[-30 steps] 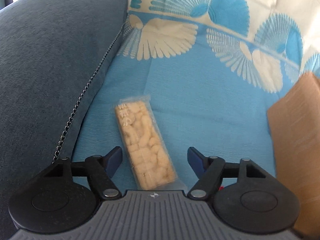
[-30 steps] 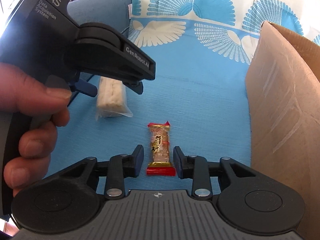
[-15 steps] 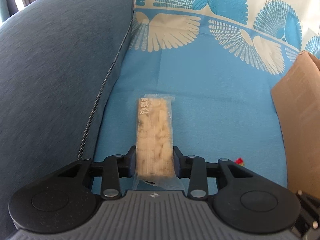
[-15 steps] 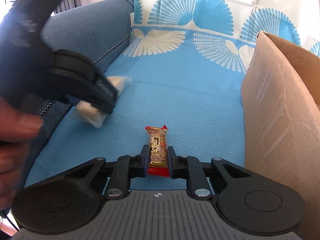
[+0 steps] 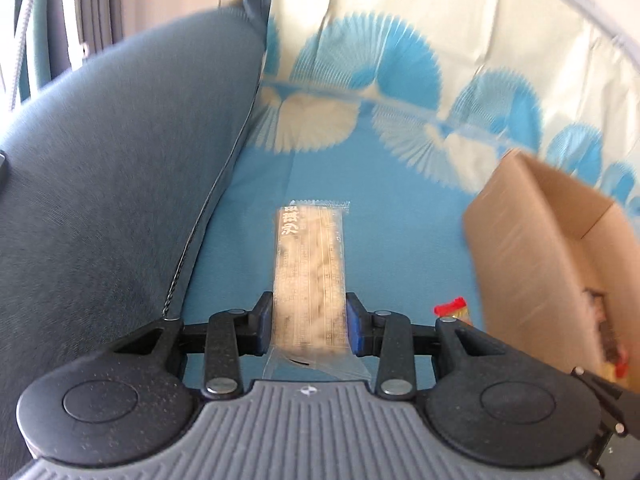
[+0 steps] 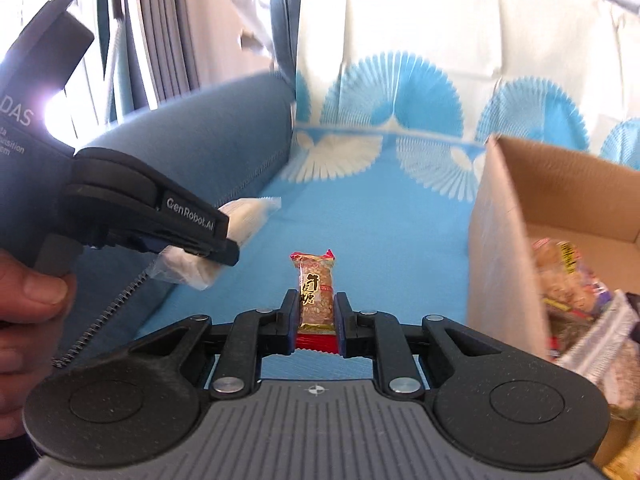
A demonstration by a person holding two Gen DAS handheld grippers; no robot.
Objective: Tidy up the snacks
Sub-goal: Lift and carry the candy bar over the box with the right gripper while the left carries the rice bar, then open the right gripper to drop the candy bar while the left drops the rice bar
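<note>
My left gripper (image 5: 309, 328) is shut on a long clear-wrapped pale rice-puff bar (image 5: 309, 256), held lifted above the blue sofa cover and sticking straight forward. My right gripper (image 6: 317, 320) is shut on a small peanut candy bar (image 6: 316, 292) in a red-ended wrapper, also raised off the seat. In the right wrist view the left gripper (image 6: 192, 248) with the pale bar (image 6: 240, 220) is at the left. An open cardboard box (image 6: 504, 232) stands to the right of both grippers, holding several wrapped snacks (image 6: 568, 280). The red wrapper end (image 5: 452, 308) shows in the left wrist view.
A grey-blue sofa armrest (image 5: 100, 168) rises at the left. The blue and cream fan-patterned cover (image 5: 400, 184) runs over the seat and up the backrest. A person's hand (image 6: 24, 304) grips the left tool. The box wall (image 5: 532, 248) stands close on the right.
Both grippers closed on their snacks, the left on the pale bar and the right on the peanut candy, then lifted them off the seat. More of the box's inside now shows.
</note>
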